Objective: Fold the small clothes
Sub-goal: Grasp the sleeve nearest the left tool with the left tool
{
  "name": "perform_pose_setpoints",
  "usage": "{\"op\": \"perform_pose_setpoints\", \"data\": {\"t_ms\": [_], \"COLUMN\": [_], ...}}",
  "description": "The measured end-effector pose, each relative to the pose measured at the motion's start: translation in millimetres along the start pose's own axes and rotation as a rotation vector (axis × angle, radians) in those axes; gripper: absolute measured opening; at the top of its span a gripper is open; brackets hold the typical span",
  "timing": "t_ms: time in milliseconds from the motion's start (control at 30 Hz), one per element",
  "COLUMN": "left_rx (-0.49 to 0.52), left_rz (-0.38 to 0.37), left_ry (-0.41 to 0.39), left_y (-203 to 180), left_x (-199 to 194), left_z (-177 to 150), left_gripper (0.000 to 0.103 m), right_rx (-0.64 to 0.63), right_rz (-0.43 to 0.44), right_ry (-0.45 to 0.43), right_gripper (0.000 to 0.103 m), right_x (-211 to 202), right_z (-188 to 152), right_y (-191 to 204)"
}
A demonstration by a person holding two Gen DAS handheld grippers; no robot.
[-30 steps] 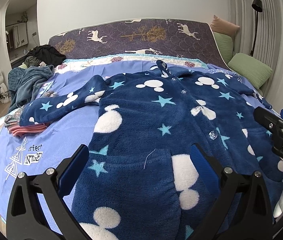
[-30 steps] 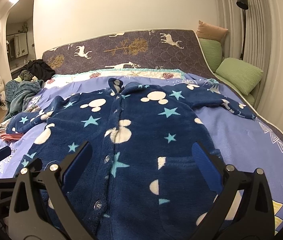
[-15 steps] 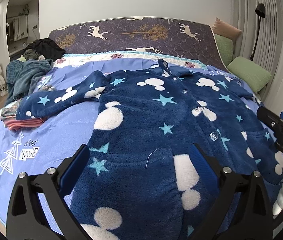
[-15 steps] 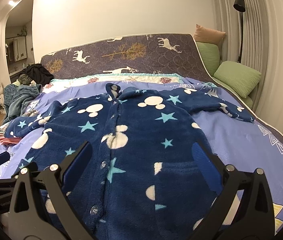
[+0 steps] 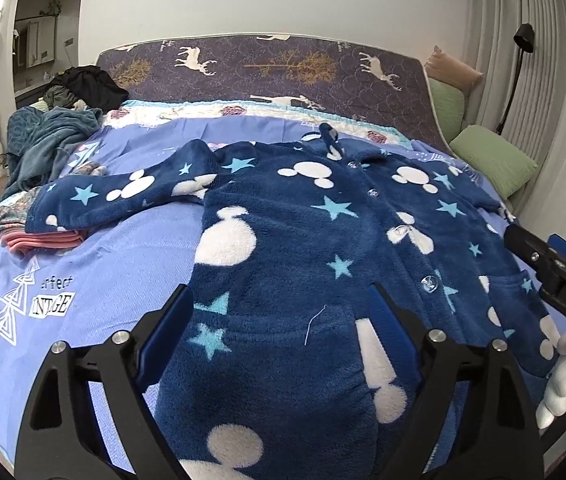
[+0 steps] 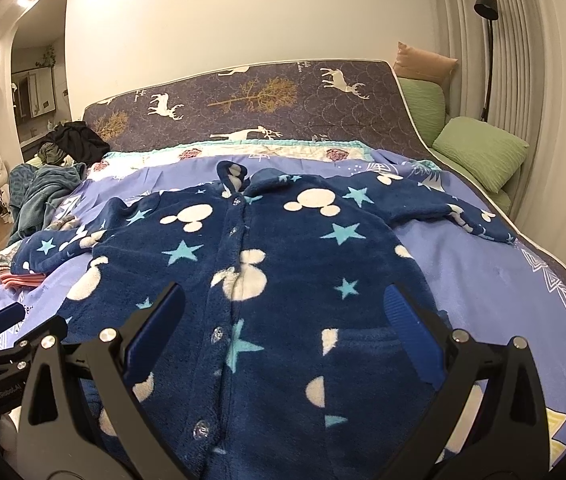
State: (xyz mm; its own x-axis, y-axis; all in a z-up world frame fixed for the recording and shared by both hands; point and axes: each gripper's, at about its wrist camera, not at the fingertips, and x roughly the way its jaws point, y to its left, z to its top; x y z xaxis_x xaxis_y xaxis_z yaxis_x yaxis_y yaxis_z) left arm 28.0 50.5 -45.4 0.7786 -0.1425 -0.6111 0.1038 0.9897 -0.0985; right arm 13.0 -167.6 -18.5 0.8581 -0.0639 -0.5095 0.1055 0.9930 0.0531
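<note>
Nearest, the left gripper (image 5: 279,320) hangs over the near hem of the fleece robe (image 5: 323,248). Its blue-padded jaws have just been closing a little but stand wide, with the left front panel's fabric lying between them and neither pad pressing on it. The right gripper (image 6: 283,328) sits just beside it over the right half of the hem, jaws wide apart too and holding nothing; a white-gloved hand (image 5: 559,376) shows under it in the left view.

As for progress, the folding looks hardly begun. The robe is spread flat, front up and buttoned along its placket of clear buttons (image 6: 216,334), both sleeves stretched out to the sides. Every fold seems yet to be made; closing on the hem corners looks like the likely first grip.

The robe is thick, plush navy fleece with white mouse-head shapes and pale blue stars, soft and bulky, so folds will probably spring back. It lies mid-bed on a smooth lilac bedsheet (image 5: 131,264). The left sleeve's cuff rests on a small stack of folded clothes (image 5: 39,238). Farther off, a rumpled teal blanket (image 5: 43,136) lies at the left, green pillows (image 6: 479,152) at the right, and a quilted deer-print mattress (image 6: 303,100) leans against the wall.
</note>
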Motion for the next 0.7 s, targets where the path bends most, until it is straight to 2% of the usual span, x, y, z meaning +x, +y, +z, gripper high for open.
{"op": "perform_pose_setpoints", "data": {"t_ms": [167,333,500,700], "left_rx": [-0.013,-0.051,-0.075,-0.108], "left_rz": [-0.013,-0.086,-0.102,-0.081], "left_ry": [0.006,0.006,0.005,-0.002], "left_y": [6.7,18.7,34.3,54.0], "left_x": [3.5,5.2,9.6,12.5], "left_z": [1.8,6.8,15.5,27.4], "left_gripper": [0.084,0.075,0.065,0.064], "right_rx": [-0.021,-0.037,-0.043,-0.077], "right_rz": [0.015,0.023,0.046,0.064], "right_ry": [0.008,0.017,0.028,0.036], "right_gripper": [0.101,0.101,0.101,0.101], "right_x": [3.3,8.8,14.5,22.8], "right_z": [3.0,7.1,14.2,22.6], "right_y": [7.2,13.8,18.8,27.8]}}
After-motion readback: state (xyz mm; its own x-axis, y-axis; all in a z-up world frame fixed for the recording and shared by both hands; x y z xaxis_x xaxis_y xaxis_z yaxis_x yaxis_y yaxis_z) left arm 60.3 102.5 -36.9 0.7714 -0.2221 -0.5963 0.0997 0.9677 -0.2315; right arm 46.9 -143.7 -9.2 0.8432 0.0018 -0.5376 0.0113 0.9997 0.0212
